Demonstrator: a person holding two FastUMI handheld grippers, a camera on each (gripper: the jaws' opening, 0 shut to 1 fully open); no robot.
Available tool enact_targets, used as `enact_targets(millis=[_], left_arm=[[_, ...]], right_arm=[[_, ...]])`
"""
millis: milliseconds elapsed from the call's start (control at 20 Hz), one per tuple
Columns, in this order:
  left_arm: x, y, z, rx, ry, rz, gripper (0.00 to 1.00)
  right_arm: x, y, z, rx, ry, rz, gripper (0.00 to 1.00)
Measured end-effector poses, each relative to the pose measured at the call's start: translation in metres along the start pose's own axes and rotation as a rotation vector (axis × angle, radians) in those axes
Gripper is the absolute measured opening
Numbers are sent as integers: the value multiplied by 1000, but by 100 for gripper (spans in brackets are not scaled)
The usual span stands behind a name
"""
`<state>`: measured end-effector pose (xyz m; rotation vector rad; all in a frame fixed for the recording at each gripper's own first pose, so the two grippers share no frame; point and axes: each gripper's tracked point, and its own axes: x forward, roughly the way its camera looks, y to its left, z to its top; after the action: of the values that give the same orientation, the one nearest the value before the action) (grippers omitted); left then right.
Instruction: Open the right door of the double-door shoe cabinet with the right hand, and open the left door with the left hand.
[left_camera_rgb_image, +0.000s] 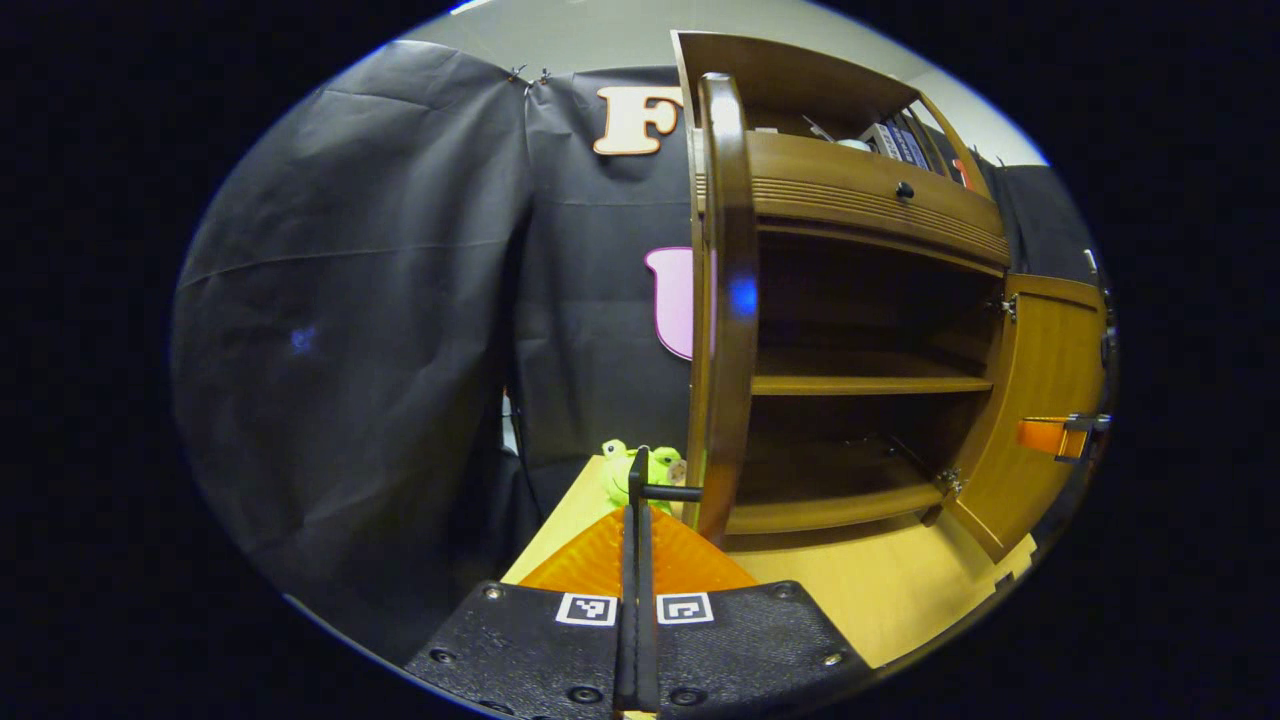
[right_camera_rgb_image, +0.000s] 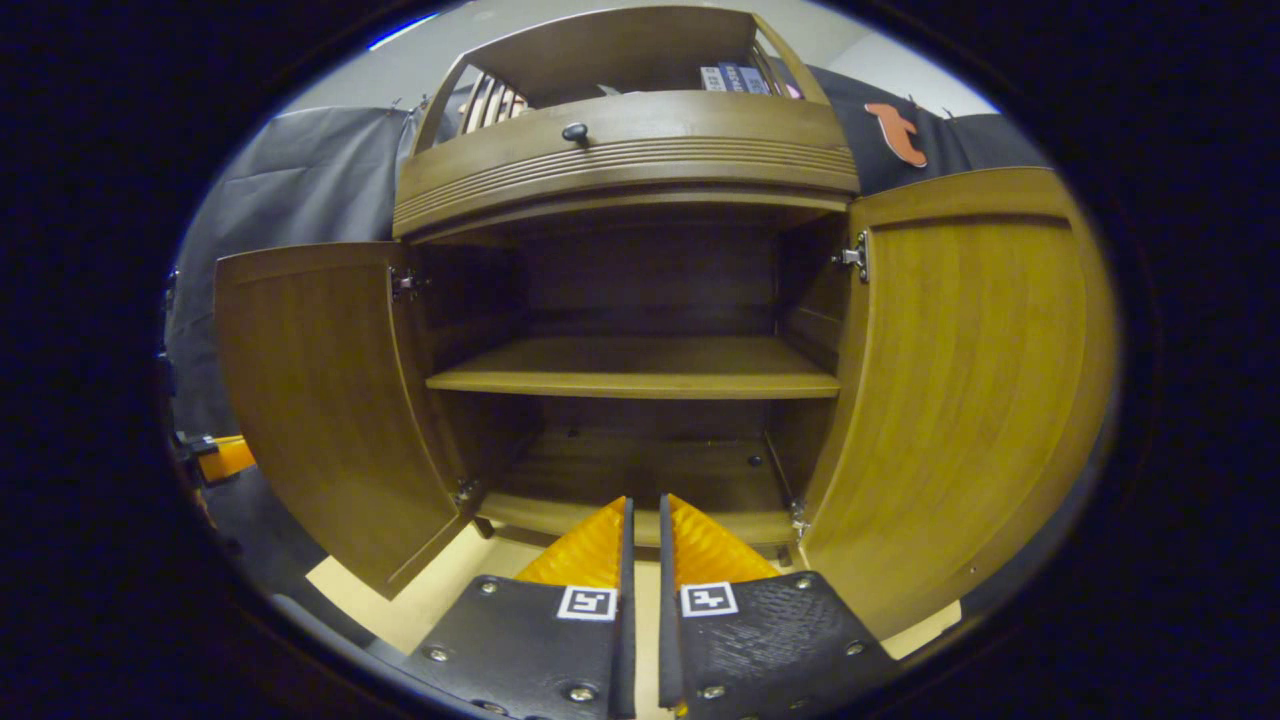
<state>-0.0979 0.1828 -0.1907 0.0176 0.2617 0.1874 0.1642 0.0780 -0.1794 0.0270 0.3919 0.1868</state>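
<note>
1. Two fingers of the left gripper (left_camera_rgb_image: 640, 500) are pressed together on the thin dark handle (left_camera_rgb_image: 672, 492) of the left door (left_camera_rgb_image: 728, 300), which is seen edge-on and stands wide open.
2. Two fingers of the right gripper (right_camera_rgb_image: 641, 520) stand almost together with a narrow gap between them and hold nothing; they point into the shoe cabinet (right_camera_rgb_image: 630, 160), just before its bottom board.
3. One right door (right_camera_rgb_image: 960, 400) is swung open at the right of the right gripper view, apart from that gripper.
4. One middle shelf (right_camera_rgb_image: 640, 370) divides the dark inside into two compartments; I see no shoes in them.
5. One drawer front with one small dark knob (right_camera_rgb_image: 575, 131) lies above the doors, and some books (left_camera_rgb_image: 900, 142) stand on top; their writing is too small to read.
6. One light wooden table (left_camera_rgb_image: 880, 590) carries the cabinet, and one green frog toy (left_camera_rgb_image: 628, 468) sits on it beside the left door.
7. Black cloth (left_camera_rgb_image: 380, 320) hangs behind, with pale wall above.
</note>
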Motion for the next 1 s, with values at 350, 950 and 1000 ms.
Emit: enact_targets(millis=[350,950,1000], left_arm=[[-32,-2,21,-8,-10,45,0],[-66,-92,132,-17,-203,-79,0],[-64,-108,138,-18,-209,-108,1]], right_arm=[[-1,1,3,-4,2,20,9],[-31,-19,52,18,-111,-63,9],[-38,-24,60,22,-123,-76,9]])
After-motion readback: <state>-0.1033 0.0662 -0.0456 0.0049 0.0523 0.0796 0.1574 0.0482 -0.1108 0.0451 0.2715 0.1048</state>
